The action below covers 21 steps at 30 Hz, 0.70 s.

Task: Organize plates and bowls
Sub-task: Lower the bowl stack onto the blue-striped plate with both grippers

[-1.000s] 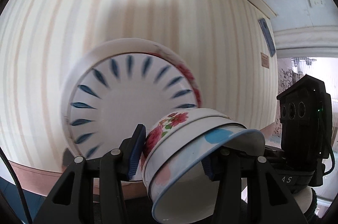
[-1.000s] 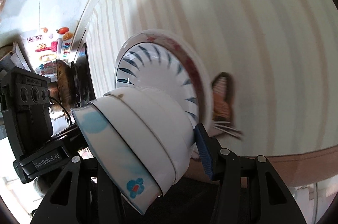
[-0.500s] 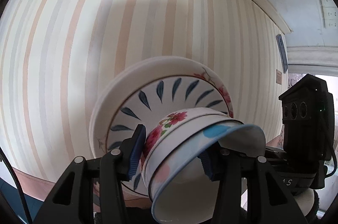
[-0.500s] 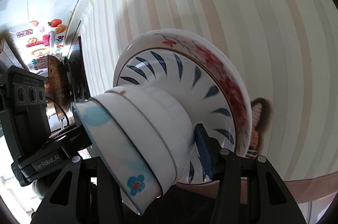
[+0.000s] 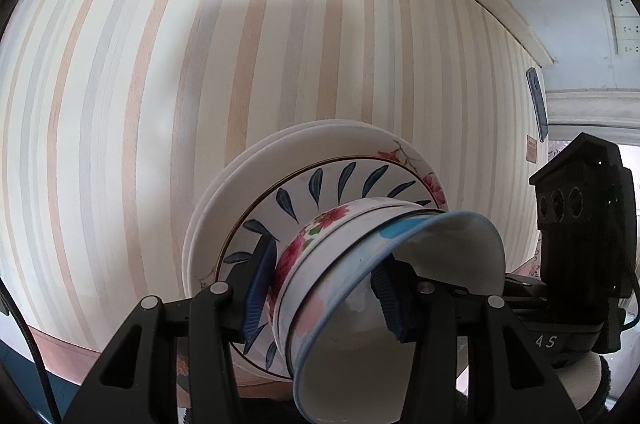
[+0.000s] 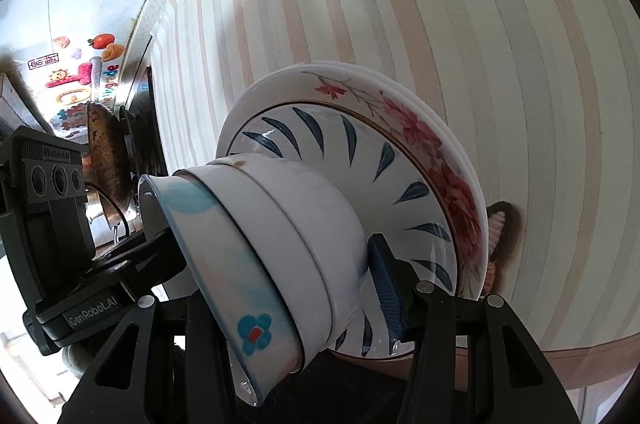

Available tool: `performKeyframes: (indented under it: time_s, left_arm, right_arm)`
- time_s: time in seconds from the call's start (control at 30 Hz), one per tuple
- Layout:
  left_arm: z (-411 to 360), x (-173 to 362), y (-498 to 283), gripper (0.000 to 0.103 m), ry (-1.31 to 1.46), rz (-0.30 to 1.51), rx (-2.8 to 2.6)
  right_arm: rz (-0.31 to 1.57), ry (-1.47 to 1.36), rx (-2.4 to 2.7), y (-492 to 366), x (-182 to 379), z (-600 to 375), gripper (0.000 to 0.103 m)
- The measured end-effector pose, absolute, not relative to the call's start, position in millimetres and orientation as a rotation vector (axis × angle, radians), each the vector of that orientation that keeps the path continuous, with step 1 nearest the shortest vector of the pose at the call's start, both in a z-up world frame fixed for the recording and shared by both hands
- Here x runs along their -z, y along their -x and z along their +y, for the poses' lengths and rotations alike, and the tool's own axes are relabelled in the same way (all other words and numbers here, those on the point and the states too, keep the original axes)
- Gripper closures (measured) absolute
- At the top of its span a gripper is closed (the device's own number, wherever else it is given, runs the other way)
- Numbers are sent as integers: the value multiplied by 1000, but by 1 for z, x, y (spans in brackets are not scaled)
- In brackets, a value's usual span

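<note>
A home kitchen: a pastel-striped cloth-covered bench [image 6: 500, 44], a blackened round metal wok [image 6: 108, 164], colourful fruit stickers on the wall [image 6: 86, 64], white wall sockets [image 5: 624, 24].

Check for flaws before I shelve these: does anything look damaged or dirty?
A small brown mark sits on the rim of a white bowl among the nested bowls, right wrist view; chip or stain, I cannot tell.

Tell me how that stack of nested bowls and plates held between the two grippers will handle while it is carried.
Likely heavy for its size: the nested bowls sit on stacked plates. Probably slippery and apt to slide apart: glazed surfaces, tilted, each gripper clamping only one side. Likely fragile if dropped; it looks ceramic.
</note>
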State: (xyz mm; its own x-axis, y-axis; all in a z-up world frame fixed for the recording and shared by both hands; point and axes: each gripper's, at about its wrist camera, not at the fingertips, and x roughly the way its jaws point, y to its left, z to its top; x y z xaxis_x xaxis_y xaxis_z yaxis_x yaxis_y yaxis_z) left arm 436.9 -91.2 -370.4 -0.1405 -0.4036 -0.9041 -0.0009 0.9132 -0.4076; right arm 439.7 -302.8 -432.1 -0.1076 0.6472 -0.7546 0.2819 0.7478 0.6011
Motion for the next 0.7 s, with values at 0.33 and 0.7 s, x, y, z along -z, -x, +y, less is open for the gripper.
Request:
performKeyframes:
  time_s: [0.33,0.7]
  left_arm:
    - [-90,356,-428,59,272,1652,351]
    - [-87,313,-404,57,120,1506,314]
  right_arm:
    - [1653,-682,-338,-434,415,-303,50]
    - [1537,-489,-256,-407,360,-302,31]
